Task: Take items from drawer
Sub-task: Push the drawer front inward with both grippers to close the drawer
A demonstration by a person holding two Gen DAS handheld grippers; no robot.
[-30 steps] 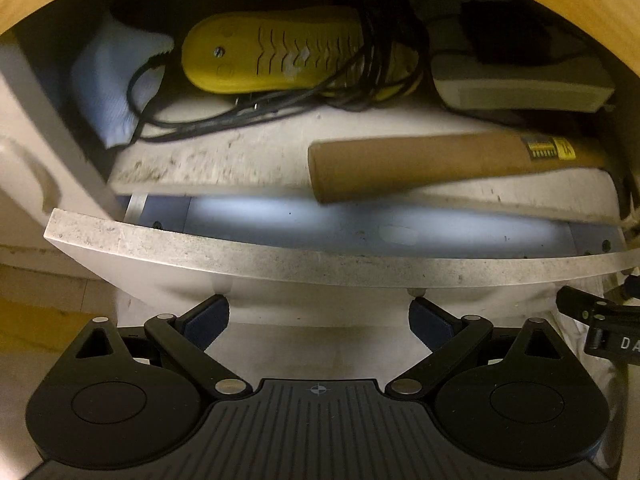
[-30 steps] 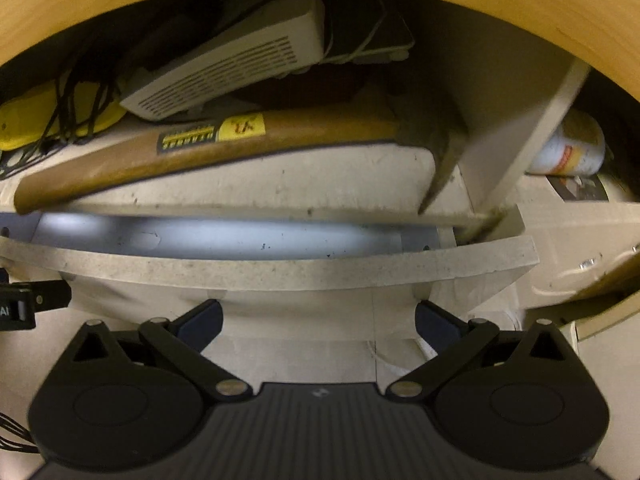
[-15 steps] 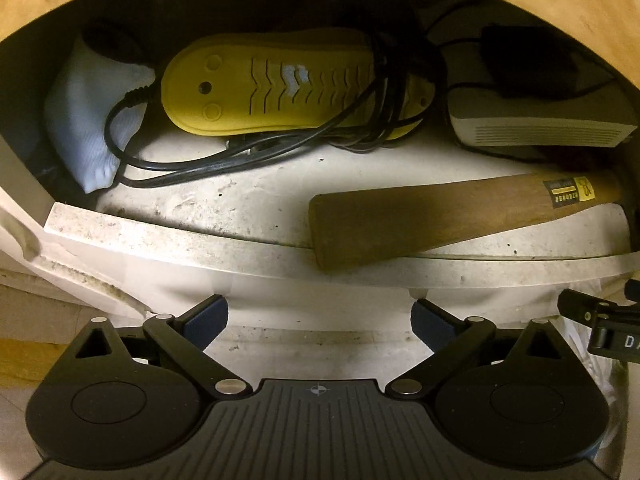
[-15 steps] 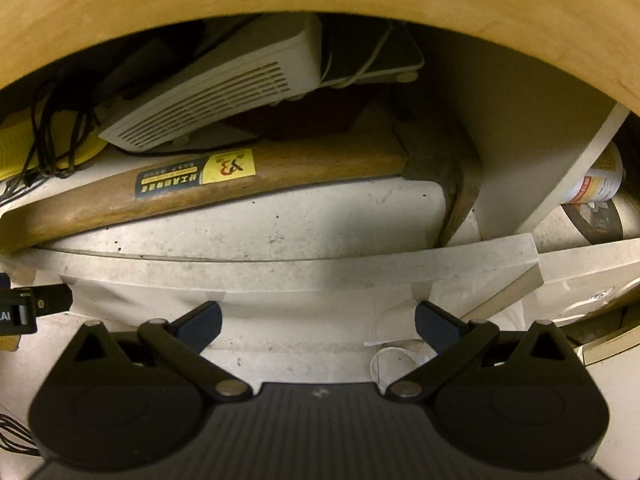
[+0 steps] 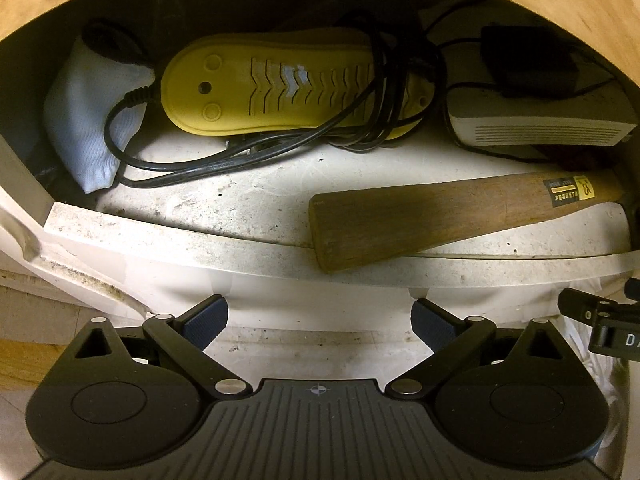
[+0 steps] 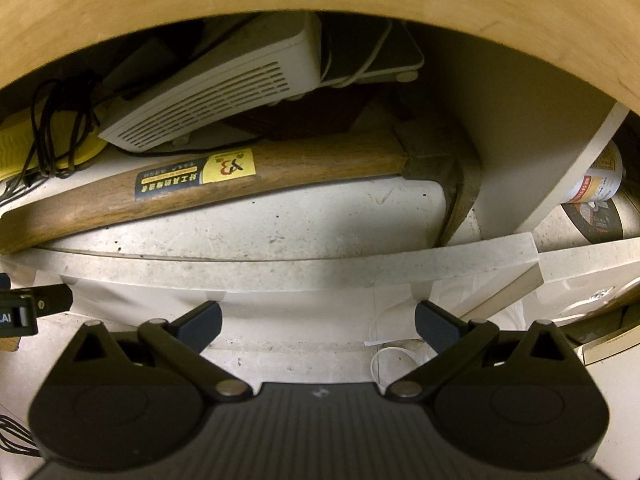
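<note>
1. Left wrist view: left gripper (image 5: 319,316) hangs in front of the drawer (image 5: 168,236) with jaws spread wide and nothing between them. Inside sit a yellow shoe dryer (image 5: 280,84) wrapped in black cord (image 5: 224,162), a pale cloth bag (image 5: 86,128) at the far left, and the hammer (image 5: 432,216), its handle end poking over the front edge.
2. Right wrist view: right gripper (image 6: 318,318) is also wide apart and empty. Only here do you see the hammer's metal head (image 6: 448,168) against the drawer's right wall, the white vented box (image 6: 216,88) tilted above the handle, and a labelled can (image 6: 600,178) outside, beyond that wall.
</note>
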